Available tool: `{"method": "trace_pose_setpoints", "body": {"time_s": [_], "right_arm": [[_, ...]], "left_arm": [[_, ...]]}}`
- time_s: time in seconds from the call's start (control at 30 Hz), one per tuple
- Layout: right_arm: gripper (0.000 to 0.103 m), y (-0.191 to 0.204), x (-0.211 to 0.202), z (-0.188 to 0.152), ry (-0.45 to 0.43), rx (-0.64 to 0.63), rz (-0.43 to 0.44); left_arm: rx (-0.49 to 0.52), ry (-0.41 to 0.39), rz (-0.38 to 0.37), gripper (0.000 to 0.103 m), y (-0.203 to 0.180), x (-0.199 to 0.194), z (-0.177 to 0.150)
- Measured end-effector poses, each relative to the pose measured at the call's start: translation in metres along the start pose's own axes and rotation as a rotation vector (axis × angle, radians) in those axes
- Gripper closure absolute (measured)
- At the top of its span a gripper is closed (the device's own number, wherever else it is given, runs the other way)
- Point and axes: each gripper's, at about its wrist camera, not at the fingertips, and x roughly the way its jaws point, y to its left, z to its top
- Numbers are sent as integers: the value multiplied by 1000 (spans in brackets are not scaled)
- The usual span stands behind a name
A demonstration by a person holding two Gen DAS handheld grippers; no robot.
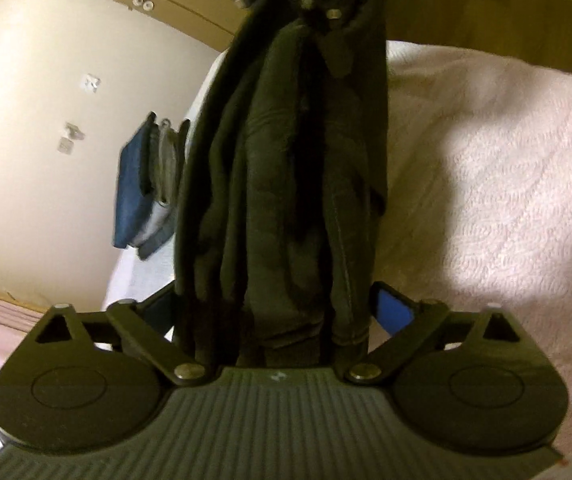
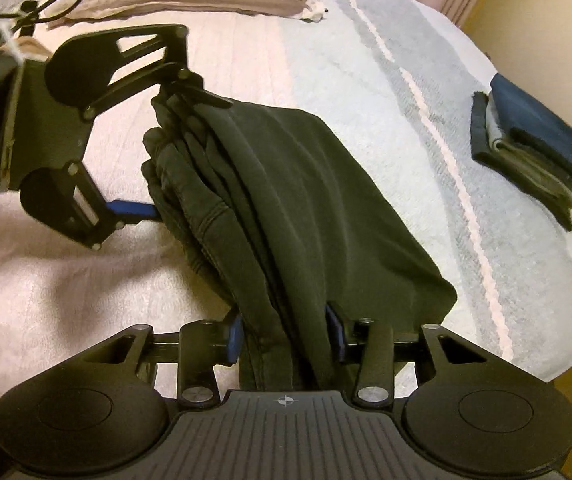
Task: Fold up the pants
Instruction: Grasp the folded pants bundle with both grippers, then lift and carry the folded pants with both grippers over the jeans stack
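Right wrist view is showing both tongs gripping the dark pants (image 2: pixel 286 200): right tongs (image 2: pixel 286 336) pinching the near end, left tongs (image 2: pixel 157 152) the far end, its long axis stretching between them above the bed (image 2: pixel 406 80).

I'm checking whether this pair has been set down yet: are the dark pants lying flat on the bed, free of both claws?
No, the dark pants hang bunched between the left claw and right claw, each clamping one end.
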Motion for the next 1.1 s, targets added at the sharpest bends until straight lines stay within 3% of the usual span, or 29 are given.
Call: {"method": "trace_pose_setpoints", "body": {"time_s": [0.07,0.27,0.3,0.37,0.43,0.53,0.6,0.8,0.93,1.0,1.03,1.1], "right_arm": [[64,-2,1,-3,-1,8,8],[64,-2,-7,-8,-5,10,10],[64,-1,-7,-7,-4,8,10],[64,-2,-4,-7,-4,14,6],[62,1,-1,-9,-10,11,-4],[47,12,-1,-18,-30,-15,-47],[27,26,-4,-28,-49,-42,-120],[14,65,15,-49,-30,-245,-290],[16,69,36,-51,29,-343,-372],[39,62,36,-46,40,-351,-391],[40,58,32,-43,45,-339,-387],[54,49,26,-39,60,-329,-362]], "left_arm": [[-4,-12,-8,15,7,-1,1],[-2,-24,-46,14,17,-6,-1],[-24,-10,-72,18,20,-4,0],[-46,10,-116,39,25,0,0],[-69,22,-145,49,30,-2,1],[-91,23,-183,55,44,4,0],[-127,29,-221,56,53,9,-4],[-213,36,-305,57,84,15,-1],[-191,39,-338,57,89,21,0],[-188,45,-346,57,92,22,1],[-188,52,-358,57,93,23,1],[-195,60,-368,57,94,25,2]]}}
